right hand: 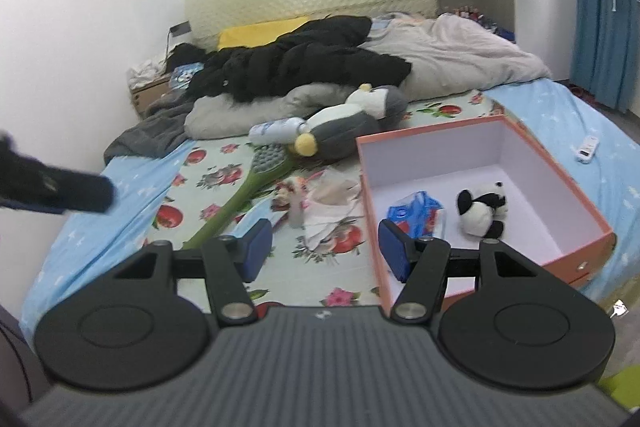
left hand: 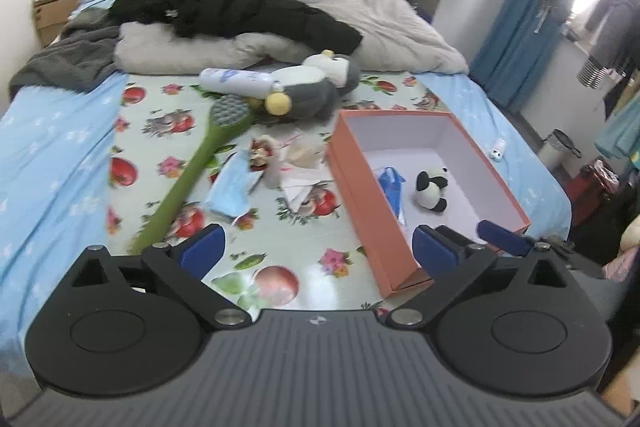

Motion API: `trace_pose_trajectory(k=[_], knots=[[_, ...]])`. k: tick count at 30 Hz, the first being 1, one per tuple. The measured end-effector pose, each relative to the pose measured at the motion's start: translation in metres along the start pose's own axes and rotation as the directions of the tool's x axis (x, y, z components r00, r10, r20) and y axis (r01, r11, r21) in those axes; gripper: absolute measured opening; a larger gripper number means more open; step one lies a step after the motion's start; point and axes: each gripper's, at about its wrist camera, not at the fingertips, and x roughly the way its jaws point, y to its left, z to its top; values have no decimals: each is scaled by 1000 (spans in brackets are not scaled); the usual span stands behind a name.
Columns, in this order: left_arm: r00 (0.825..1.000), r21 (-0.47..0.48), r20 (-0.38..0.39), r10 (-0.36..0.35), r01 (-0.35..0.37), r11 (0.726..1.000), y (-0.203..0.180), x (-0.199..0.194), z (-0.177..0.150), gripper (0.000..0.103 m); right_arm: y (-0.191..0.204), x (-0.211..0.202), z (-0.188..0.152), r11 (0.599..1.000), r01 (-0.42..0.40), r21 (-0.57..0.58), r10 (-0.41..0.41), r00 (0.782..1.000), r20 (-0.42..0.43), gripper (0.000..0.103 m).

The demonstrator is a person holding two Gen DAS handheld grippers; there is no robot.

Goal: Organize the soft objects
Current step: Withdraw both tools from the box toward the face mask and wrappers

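A dark, blurred object (right hand: 56,189) enters at the right wrist view's left edge; identity undeterminable. The green brush (left hand: 192,173) handle end is hidden behind the left tongs (left hand: 316,247). Blue packet (left hand: 394,189) print illegible. Small white item (left hand: 497,149) beside the box too small to identify.

left gripper (left hand: 316,247) wide open, empty, above the bed (left hand: 52,155). orange box (left hand: 362,203) holds a panda plush (left hand: 432,189) and blue packet (left hand: 390,183).
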Motion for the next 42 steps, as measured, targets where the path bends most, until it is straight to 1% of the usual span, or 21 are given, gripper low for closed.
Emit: trace_pose_trajectory(k=[2, 8, 10, 14, 18, 21, 25, 31, 36, 42], knots=[[1000, -28, -20, 10, -10, 1000, 6, -11, 5, 102, 4, 7, 1, 1000, -6, -9, 6, 1000, -8, 62], [995, -113, -90, 40, -50, 992, 28, -22, 18, 102, 15, 32, 4, 999, -41, -5, 41, 997, -63, 62], [994, -142, -108, 34, -49, 989, 35, -23, 21, 102, 19, 38, 7, 999, -48, -7, 47, 997, -65, 62], [993, -157, -114, 30, -48, 986, 37, -24, 25, 102, 22, 43, 9, 998, -54, -12, 53, 996, -69, 62], [993, -175, -119, -2, -19, 984, 38, -22, 28, 102, 23, 47, 6, 998, -53, -18, 51, 995, -90, 62], [990, -184, -139, 5, -31, 982, 40, -15, 25, 102, 21, 51, 5, 999, -44, -10, 42, 994, -102, 62], [985, -193, -170, -18, -15, 981, 40, -5, 22, 102, 17, 55, 1, 999, -37, 0, 37, 993, -115, 62], [983, -191, -183, -26, -10, 981, 37, 7, 24, 102, 16, 61, 1, 999, -33, -5, 32, 992, -125, 62], [980, -215, -200, -19, -25, 976, 46, 20, 27, 102, 15, 72, 2, 999, -31, -6, 30, 990, -138, 62], [974, -243, -223, -29, -27, 970, 59, 41, 32, 102, 19, 92, 0, 999, -45, -12, 42, 986, -164, 62]])
